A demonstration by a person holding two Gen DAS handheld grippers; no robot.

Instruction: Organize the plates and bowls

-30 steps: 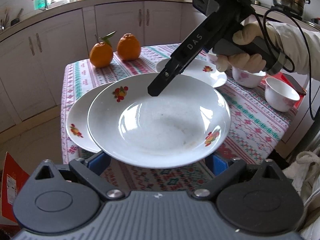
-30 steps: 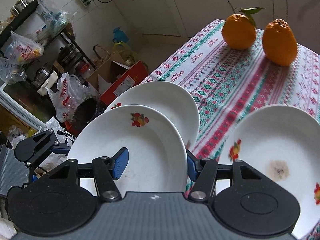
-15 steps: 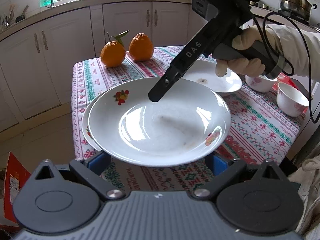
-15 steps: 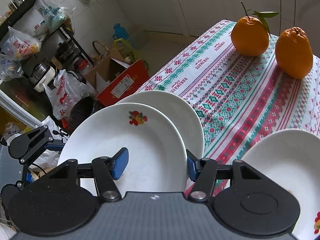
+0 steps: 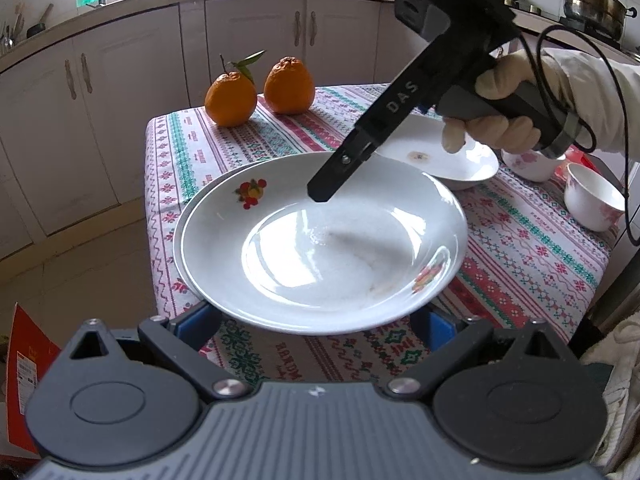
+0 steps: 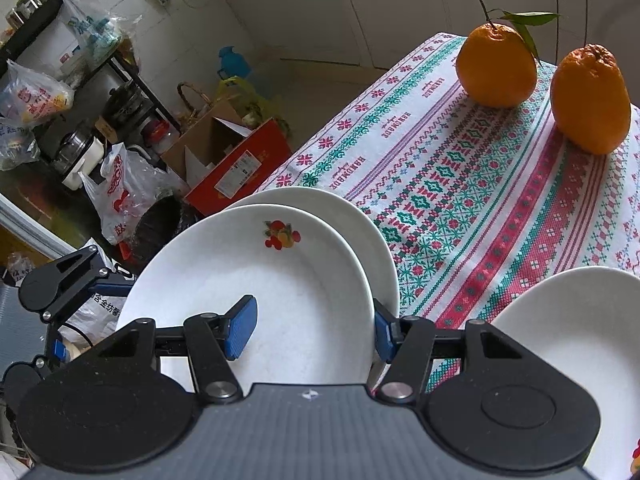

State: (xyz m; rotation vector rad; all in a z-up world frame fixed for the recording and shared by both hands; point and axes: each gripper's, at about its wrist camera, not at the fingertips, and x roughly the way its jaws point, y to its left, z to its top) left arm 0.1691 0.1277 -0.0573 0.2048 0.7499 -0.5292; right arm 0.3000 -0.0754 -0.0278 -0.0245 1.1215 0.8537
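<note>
White fruit-print plate [image 5: 320,248] gripped across its width by left gripper [image 5: 316,324] fingers, far rim straddled, not visibly pinched, by part-open right gripper [image 6: 312,328], second plate [image 6: 360,220] seen underneath.

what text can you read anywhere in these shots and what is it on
"DAS": white letters on the black finger of the right gripper, left wrist view.
"HARDMODE", or close to it: woven repeatedly into the tablecloth; the letters are tiny, so the spelling is uncertain.
Red characters on the white plastic bag: too crumpled to read.
White label on the red cardboard box: too small to read.
</note>
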